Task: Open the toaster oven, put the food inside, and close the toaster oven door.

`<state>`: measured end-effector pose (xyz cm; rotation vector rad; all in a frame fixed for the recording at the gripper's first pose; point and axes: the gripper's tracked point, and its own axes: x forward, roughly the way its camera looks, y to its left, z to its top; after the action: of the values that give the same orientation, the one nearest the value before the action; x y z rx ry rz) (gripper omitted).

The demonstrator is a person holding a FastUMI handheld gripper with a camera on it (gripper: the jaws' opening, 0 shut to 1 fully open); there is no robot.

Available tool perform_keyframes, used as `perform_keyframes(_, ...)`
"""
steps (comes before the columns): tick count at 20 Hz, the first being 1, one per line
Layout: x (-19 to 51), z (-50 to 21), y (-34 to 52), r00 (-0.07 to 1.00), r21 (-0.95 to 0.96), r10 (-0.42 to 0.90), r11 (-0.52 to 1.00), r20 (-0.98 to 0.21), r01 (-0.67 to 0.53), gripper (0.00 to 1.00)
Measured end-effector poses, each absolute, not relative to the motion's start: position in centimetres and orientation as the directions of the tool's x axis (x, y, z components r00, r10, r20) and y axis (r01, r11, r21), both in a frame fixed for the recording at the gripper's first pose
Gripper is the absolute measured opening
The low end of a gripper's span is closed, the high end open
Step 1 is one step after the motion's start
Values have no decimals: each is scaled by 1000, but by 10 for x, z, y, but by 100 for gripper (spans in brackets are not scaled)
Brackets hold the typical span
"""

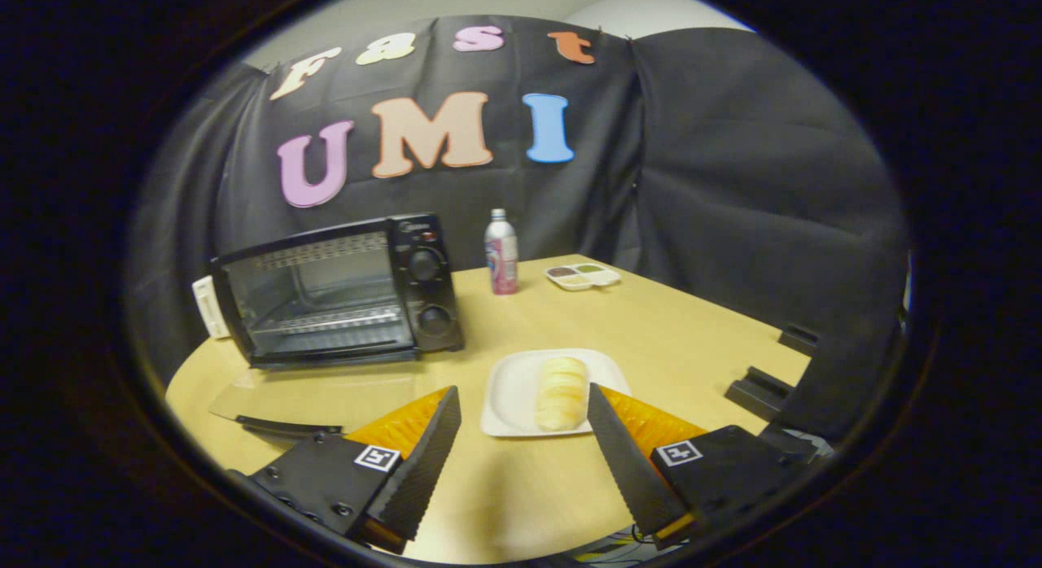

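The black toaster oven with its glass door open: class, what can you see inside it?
Inside the black toaster oven a wire rack spans the cavity; no food on it. The bread roll still lies on the white square plate, just ahead of the open tool. The floor beneath the rack is unclear.

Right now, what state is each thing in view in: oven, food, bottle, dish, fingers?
toaster oven: door folded down flat onto the table, cavity showing its racks.
bread roll: lying on the white plate, not yet in the oven.
bottle: upright, beyond the plate.
divided sauce dish: resting flat beside the bottle.
gripper: fingers spread wide, holding nothing, plate just ahead between them.
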<state>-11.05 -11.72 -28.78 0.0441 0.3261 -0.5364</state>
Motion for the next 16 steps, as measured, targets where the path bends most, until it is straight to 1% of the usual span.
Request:
perform_keyframes(3,-110,-298,-137,787,-40,-516,843,-337,536,98)
perform_keyframes(8,-79,-310,-143,782,-24,-493,851,-382,525,98)
perform_keyframes(12,-56,-325,-161,736,-84,-515,839,-440,537,98)
perform_keyframes(16,-52,-348,-160,705,-55,-472,848,-530,526,87)
